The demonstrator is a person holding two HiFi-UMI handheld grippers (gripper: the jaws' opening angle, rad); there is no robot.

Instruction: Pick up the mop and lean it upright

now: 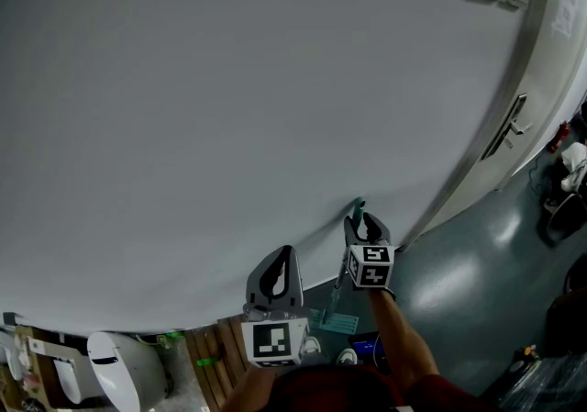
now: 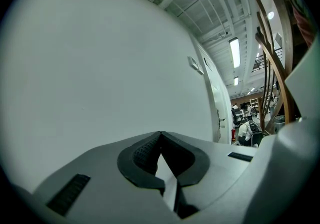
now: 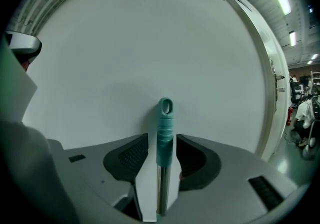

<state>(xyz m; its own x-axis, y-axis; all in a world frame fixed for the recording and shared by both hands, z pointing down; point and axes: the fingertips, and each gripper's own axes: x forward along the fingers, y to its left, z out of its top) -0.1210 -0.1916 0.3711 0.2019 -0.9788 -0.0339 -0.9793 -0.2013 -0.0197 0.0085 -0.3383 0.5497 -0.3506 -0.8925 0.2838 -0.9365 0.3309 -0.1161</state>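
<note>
Now R tongs (image 3: 163, 140) gape round mop handle (image 3: 165, 118); L tongs (image 2: 160, 135) closed, empty.

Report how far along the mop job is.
Done: the mop stands upright, its teal handle tip close against the wall and its mop head on the floor. In hand: the right hand-held gripper has its jaws apart around the handle, not clamped. The left hand-held gripper is shut and empty. Left: probably only drawing the right one clear, if the mop balances.
</note>
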